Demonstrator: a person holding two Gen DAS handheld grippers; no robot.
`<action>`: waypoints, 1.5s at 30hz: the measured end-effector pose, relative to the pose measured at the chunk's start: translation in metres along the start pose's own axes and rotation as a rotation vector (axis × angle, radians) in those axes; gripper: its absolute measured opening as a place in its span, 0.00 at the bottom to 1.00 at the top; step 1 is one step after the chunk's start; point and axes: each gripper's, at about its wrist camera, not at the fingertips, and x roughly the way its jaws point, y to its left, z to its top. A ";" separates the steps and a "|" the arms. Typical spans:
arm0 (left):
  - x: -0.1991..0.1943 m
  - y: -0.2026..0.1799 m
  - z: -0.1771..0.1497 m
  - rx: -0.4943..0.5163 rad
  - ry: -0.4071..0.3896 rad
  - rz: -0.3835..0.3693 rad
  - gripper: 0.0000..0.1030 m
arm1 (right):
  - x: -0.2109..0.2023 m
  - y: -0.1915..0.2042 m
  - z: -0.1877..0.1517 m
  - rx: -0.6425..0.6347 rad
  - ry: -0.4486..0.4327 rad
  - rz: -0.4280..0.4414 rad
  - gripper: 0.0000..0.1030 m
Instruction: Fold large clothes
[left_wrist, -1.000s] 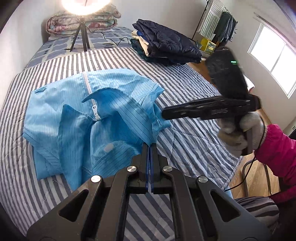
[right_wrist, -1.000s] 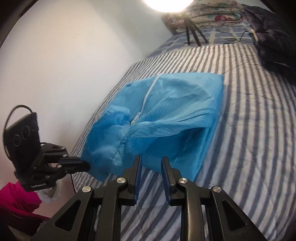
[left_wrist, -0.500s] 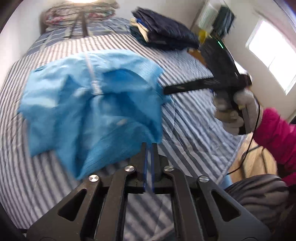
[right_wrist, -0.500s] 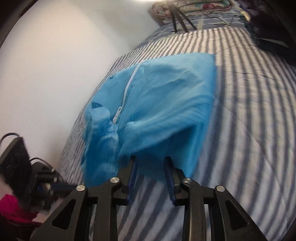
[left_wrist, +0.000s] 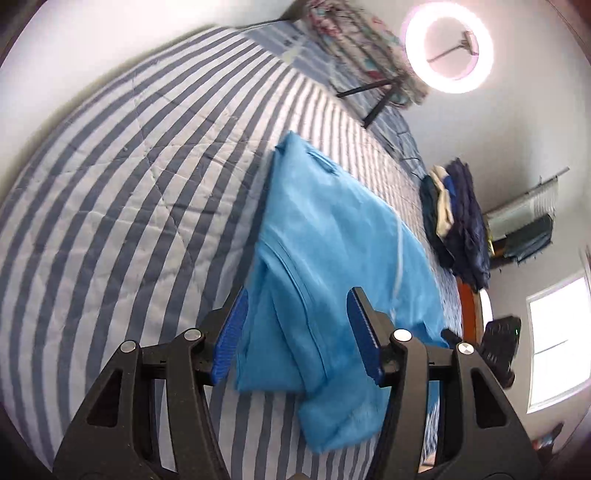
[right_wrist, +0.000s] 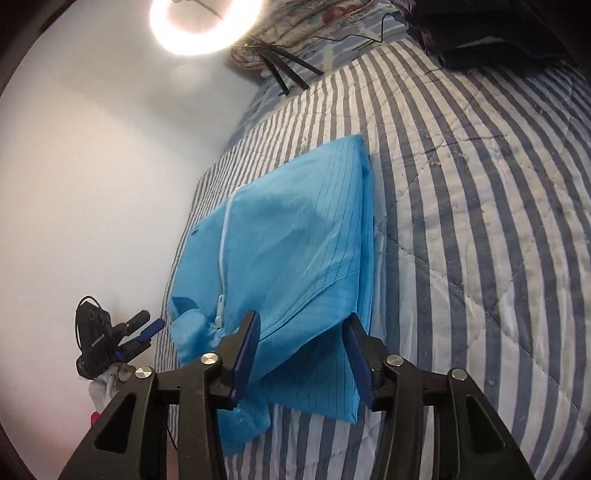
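Note:
A light blue zip-front garment (left_wrist: 332, 258) lies folded on the striped bed; it also shows in the right wrist view (right_wrist: 291, 258), with its white zipper (right_wrist: 223, 251) running down the left part. My left gripper (left_wrist: 297, 336) is open, with its blue pads on either side of the garment's near edge and nothing held. My right gripper (right_wrist: 301, 356) is open over the garment's near right corner, also holding nothing. The left gripper (right_wrist: 142, 332) shows small at the left of the right wrist view, off the bed's side.
The striped quilt (left_wrist: 110, 206) covers the bed. A ring light (left_wrist: 448, 46) on a tripod stands at the head, beside a floral bundle (left_wrist: 362, 48). A pile of dark clothes (left_wrist: 461, 225) lies beyond the garment. A white wall (right_wrist: 92, 184) runs along the bed's left.
The left gripper was shut on the blue garment and is now open and turned to view the garment from its other side. The right gripper opened wider. The garment now lies flatter and folded.

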 end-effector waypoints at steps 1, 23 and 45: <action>0.007 -0.001 0.002 0.021 -0.002 0.037 0.55 | 0.005 0.003 0.003 -0.037 0.005 -0.033 0.29; -0.017 -0.092 -0.105 0.378 0.072 -0.102 0.53 | -0.013 0.101 -0.023 -0.414 0.038 -0.042 0.59; 0.076 -0.150 -0.157 0.420 0.241 -0.165 0.00 | 0.060 0.036 0.001 -0.135 0.112 -0.020 0.00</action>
